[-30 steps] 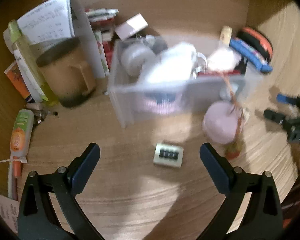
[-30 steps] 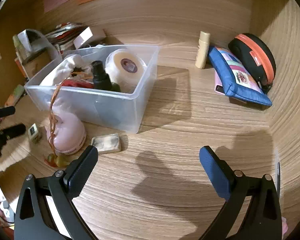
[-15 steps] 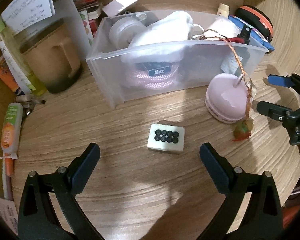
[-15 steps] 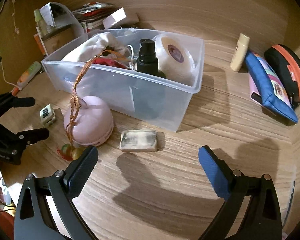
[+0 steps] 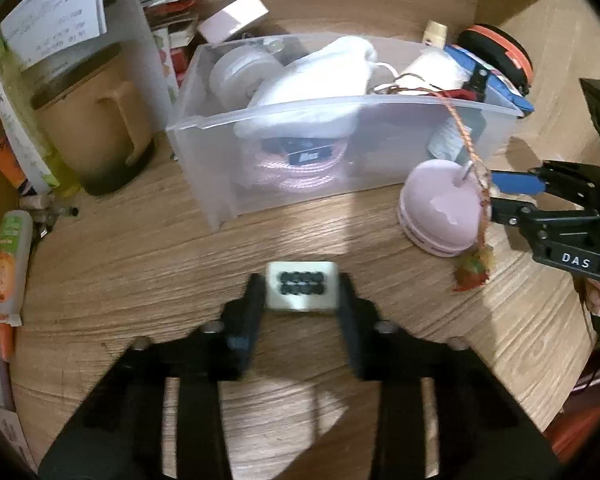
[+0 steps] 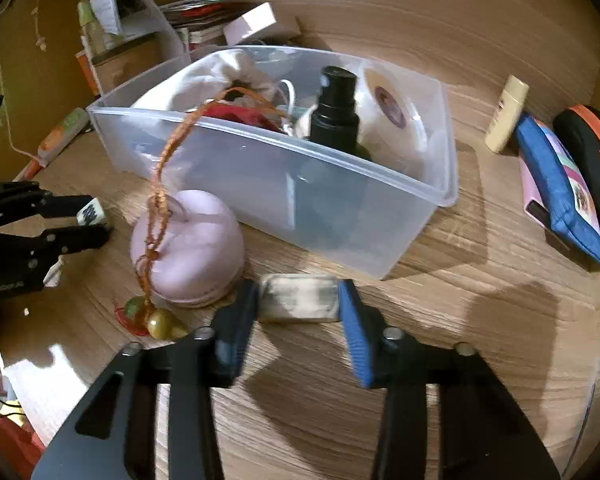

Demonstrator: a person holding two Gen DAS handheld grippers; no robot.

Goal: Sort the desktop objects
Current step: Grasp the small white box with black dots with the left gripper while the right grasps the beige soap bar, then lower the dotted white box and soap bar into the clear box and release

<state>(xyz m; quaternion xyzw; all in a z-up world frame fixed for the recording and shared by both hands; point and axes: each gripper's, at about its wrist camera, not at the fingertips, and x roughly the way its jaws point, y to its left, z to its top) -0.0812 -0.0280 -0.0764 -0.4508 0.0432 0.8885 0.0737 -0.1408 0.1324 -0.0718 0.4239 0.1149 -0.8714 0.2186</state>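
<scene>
While both tools rest low over the wooden tabletop [image 6: 480,320], each pair of tongs is closed on a small block. The left tongs [image 5: 302,292] grip a white tile [image 5: 301,290] marked with two rows of black dots, one finger against each short side; the tile sits in front of the clear plastic bin [image 5: 380,152], well apart from it. The right tongs [image 6: 298,300] clamp a pale, dark-smudged eraser [image 6: 298,298], which lies just in front of the bin's near corner [image 6: 380,240]. A pink round case [image 6: 188,246] stands immediately left of the eraser and close against the bin wall, with a braided orange cord [image 6: 172,152] running from it over the bin rim. Inside the bin are a black spray bottle [image 6: 336,112], a tape roll [image 6: 392,120] and a white cloth pouch [image 6: 204,80]. A blue pouch [image 6: 560,196] lies to the right, well apart from the bin.
</scene>
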